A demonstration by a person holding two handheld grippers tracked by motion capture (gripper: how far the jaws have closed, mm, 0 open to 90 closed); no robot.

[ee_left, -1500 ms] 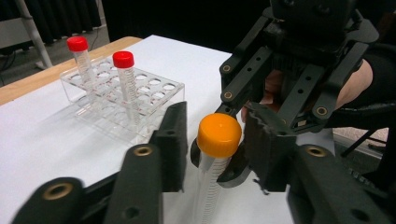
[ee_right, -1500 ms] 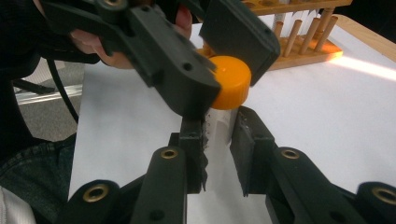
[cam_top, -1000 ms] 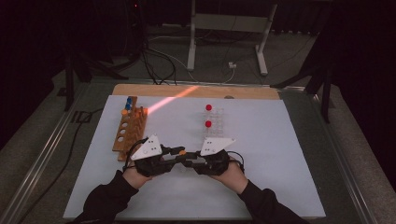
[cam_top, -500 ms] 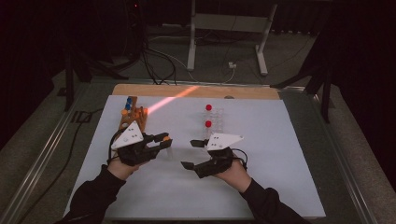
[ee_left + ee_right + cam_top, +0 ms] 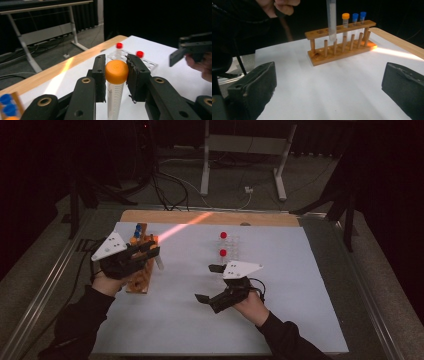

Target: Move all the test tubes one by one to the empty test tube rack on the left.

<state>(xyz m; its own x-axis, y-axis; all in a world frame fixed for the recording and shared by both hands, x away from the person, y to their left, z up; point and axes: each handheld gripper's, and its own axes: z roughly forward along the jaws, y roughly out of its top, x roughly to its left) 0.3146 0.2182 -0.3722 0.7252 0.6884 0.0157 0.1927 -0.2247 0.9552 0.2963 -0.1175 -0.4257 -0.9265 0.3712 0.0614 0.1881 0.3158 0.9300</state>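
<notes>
Since a second ago our grippers have parted: the left gripper (image 5: 116, 75) has carried the orange-capped tube (image 5: 116, 72), clamped at the cap between its jaws, back beside the wooden rack (image 5: 340, 42); we judge re-racking is next. The tube tip hangs just in front of the rack, perhaps touching it. The right gripper (image 5: 210, 282) rests wide open, empty. White sheet (image 5: 300, 295) over the table; dark room, cables beyond.

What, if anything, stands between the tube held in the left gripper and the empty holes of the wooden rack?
Nothing visible does. The left gripper holds the orange-capped tube upright by its cap, its lower end hanging at the wooden rack. The empty holes are uncovered; the standing tubes sit farther along.
</notes>
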